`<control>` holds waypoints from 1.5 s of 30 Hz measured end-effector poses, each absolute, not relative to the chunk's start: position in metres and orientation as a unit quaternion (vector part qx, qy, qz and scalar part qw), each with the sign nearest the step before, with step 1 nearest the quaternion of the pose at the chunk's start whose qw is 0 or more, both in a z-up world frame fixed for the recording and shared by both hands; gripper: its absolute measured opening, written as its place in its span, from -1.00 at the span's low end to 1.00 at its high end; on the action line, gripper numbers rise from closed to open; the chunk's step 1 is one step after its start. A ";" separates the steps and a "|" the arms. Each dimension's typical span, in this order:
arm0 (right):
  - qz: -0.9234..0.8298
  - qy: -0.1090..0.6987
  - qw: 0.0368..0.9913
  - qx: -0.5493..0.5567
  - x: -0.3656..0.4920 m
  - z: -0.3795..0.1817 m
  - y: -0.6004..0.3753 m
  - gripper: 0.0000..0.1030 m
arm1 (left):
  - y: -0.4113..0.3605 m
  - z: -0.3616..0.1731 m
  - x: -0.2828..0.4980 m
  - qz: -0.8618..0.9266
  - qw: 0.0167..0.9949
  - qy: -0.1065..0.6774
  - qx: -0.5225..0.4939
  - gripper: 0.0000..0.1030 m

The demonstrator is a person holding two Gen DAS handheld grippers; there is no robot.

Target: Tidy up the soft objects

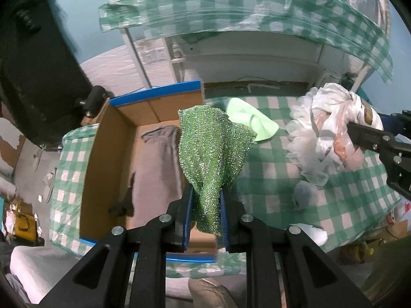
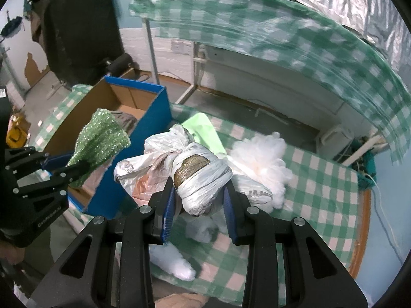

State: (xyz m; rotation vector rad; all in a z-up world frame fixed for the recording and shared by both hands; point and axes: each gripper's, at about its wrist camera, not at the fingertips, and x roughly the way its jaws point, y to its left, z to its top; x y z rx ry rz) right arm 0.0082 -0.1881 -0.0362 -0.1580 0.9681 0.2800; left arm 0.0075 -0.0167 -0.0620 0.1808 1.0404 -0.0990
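Observation:
My left gripper (image 1: 205,200) is shut on a sparkly green cloth (image 1: 214,151) and holds it up at the right edge of the open cardboard box (image 1: 108,154). The same cloth (image 2: 100,138) and left gripper (image 2: 66,165) show at the left of the right wrist view. My right gripper (image 2: 199,200) is shut on a bundle of white plastic bags (image 2: 200,174) wrapped with tape, lifted above the checked table (image 2: 321,179). The bundle (image 1: 334,128) and right gripper (image 1: 370,138) show at the right of the left wrist view.
The blue-sided box (image 2: 151,118) holds a grey cloth (image 1: 161,159). A light green cloth (image 1: 251,120) and white stuffing (image 2: 264,154) lie on the table. More stuffing tufts (image 2: 177,261) lie near the front edge. A second checked table (image 2: 257,33) stands behind.

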 end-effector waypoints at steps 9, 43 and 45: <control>0.167 0.460 0.868 -0.089 0.019 -0.036 -0.142 -0.36 | 0.017 -0.061 0.012 -0.010 0.867 0.493 0.070 -0.63; 0.234 0.484 0.834 -0.126 0.045 -0.068 -0.028 -0.35 | 0.120 -0.102 0.025 0.073 0.838 0.541 0.003 -0.59; 0.236 0.482 0.834 -0.129 0.045 -0.069 -0.024 -0.29 | 0.122 -0.102 0.024 0.075 0.837 0.542 0.003 -0.47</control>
